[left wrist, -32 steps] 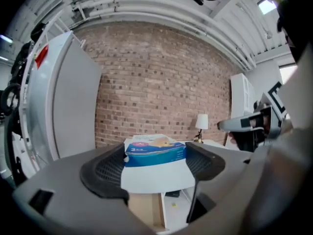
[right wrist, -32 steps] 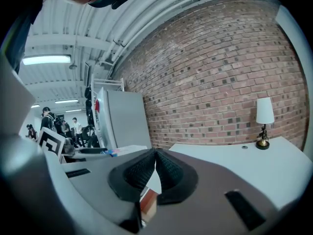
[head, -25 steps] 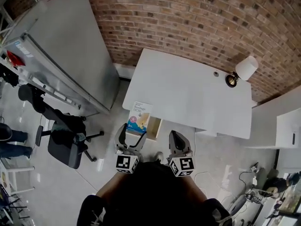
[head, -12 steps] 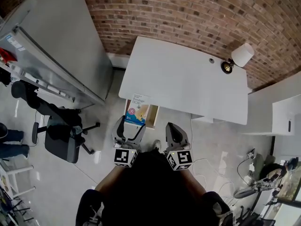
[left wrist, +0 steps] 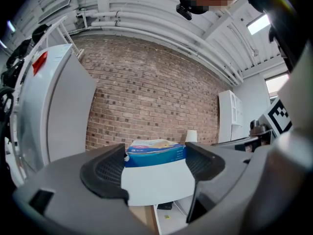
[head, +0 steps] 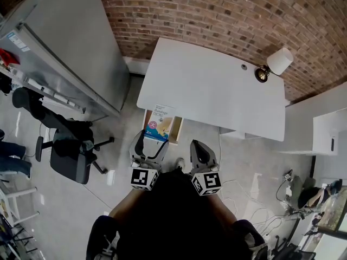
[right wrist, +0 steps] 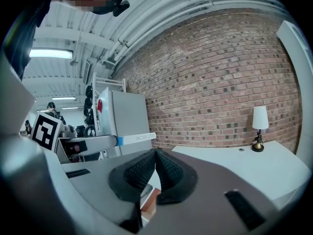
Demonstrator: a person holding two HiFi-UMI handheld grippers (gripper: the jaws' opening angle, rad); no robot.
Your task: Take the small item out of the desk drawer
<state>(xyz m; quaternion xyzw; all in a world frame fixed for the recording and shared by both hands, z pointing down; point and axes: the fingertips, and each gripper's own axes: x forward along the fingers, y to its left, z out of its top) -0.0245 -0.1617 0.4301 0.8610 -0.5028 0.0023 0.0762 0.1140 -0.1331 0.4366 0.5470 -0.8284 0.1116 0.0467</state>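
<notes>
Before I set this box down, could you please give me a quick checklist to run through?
1. Grip: the left gripper has its jaws pressed on both sides of the box: ok.
2. Box clear of the drawer: cannot tell; they overlap in the head view.
3. Right gripper free: ok, jaws shut on nothing.
4. Room on the desk: ok, only a lamp at its far right corner.
5. Drawer closed: not ok, it stands open.
</notes>
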